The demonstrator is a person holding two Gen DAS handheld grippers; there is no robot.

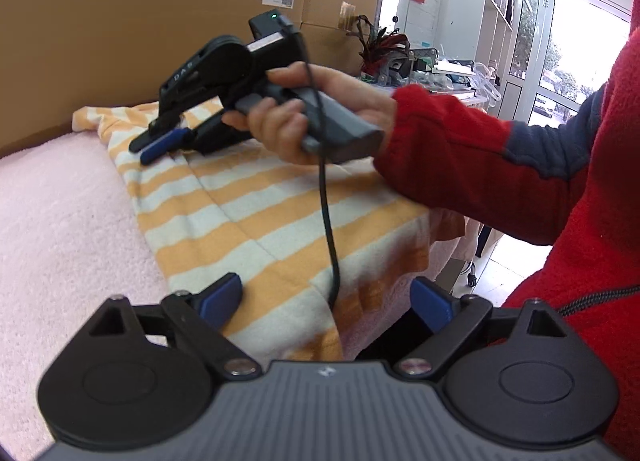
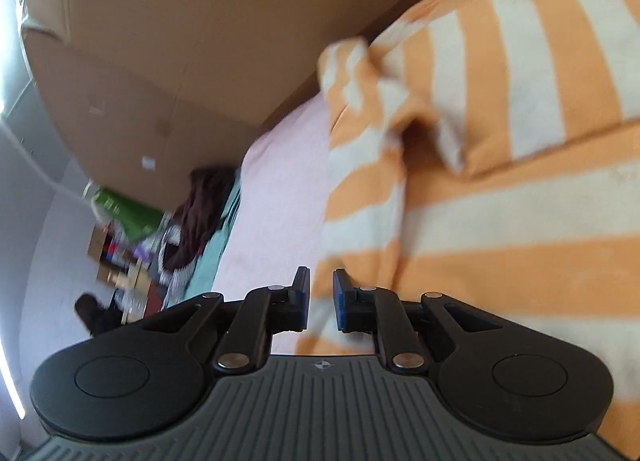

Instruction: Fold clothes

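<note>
Orange-striped shirt (image 1: 256,217) lies on pink blanket (image 1: 60,221), left gripper (image 1: 326,297) spread wide.

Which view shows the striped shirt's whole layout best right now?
Left wrist view: the striped shirt lies spread over the pink towel, its near edge visible. The right wrist view shows only a blurred close-up of a folded sleeve.
</note>
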